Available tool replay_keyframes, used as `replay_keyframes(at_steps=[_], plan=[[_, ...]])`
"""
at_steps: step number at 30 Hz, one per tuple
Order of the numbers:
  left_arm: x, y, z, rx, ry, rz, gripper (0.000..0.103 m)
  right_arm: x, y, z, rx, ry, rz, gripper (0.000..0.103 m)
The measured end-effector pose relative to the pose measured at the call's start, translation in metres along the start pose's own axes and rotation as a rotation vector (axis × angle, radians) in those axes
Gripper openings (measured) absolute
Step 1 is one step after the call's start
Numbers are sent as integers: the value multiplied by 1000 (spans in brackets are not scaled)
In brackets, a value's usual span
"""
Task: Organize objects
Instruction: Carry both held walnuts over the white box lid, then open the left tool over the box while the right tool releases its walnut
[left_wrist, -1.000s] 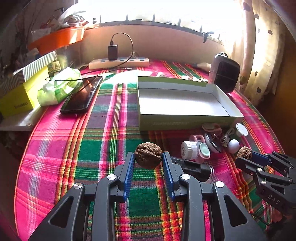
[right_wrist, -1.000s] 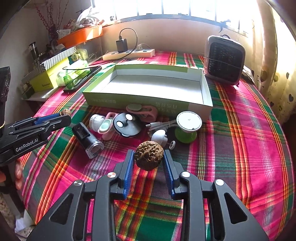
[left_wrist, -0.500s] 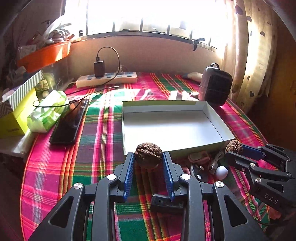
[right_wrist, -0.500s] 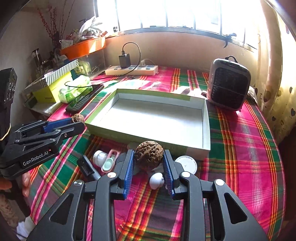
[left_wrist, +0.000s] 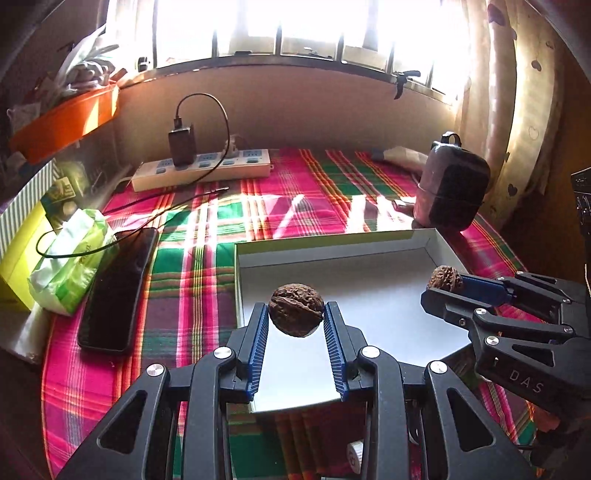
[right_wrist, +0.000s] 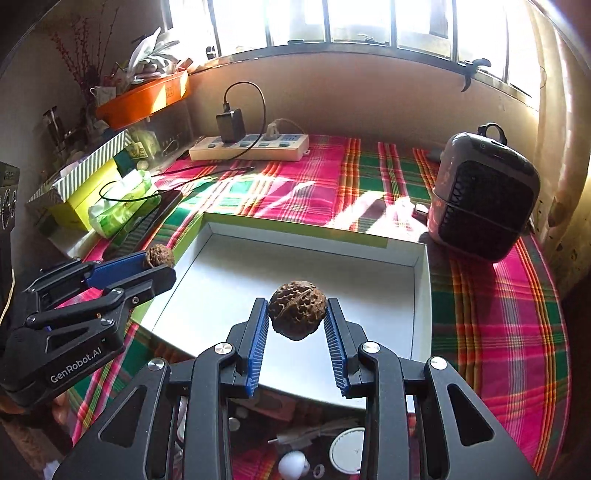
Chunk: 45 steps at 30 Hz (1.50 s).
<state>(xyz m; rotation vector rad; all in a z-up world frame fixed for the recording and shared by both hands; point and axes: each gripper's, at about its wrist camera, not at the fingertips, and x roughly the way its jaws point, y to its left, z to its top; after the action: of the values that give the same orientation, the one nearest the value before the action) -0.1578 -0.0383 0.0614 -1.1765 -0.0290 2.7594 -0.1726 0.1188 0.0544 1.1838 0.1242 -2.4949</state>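
1. Since the earlier frames both grippers have travelled from above the small clutter in front of the white box (right_wrist: 421, 291) to positions over the box itself, and that clutter has slid to the bottom edge of each view.
2. The left gripper (left_wrist: 296, 316) is clenched on a walnut (left_wrist: 296, 309), held over the box floor near its front-left corner.
3. The right gripper (right_wrist: 297, 314) likewise grips its own nut — the second walnut (right_wrist: 297, 309) — over the middle of the box, nearer the front wall than the back.
4. Handling, as a judgement: each walnut looks light, rigid and rough-shelled, so the ridged blue pads should bite well. Being round, it would likely roll once let go. The grip across the widest part, as now, seems the right one.
5. The box floor is smooth, flat and bare, with low walls that should stop a rolling nut.
6. Around the box lies a plaid tablecloth (right_wrist: 498, 332). A small heater (right_wrist: 484, 192) stands beyond the box's far right corner, a power strip (right_wrist: 251, 147) well behind the box under the window, and a phone (left_wrist: 116, 288) to its left.
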Motion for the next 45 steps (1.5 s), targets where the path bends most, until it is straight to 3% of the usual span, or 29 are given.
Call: replay_keyframes(at_steps=[19,45], plan=[[76,-3,29,31,99,16,29,69,-13,32,10,87,-39,32],[93,-3,27,43,123,40,29,80,-18,34,27,97,-58,32]])
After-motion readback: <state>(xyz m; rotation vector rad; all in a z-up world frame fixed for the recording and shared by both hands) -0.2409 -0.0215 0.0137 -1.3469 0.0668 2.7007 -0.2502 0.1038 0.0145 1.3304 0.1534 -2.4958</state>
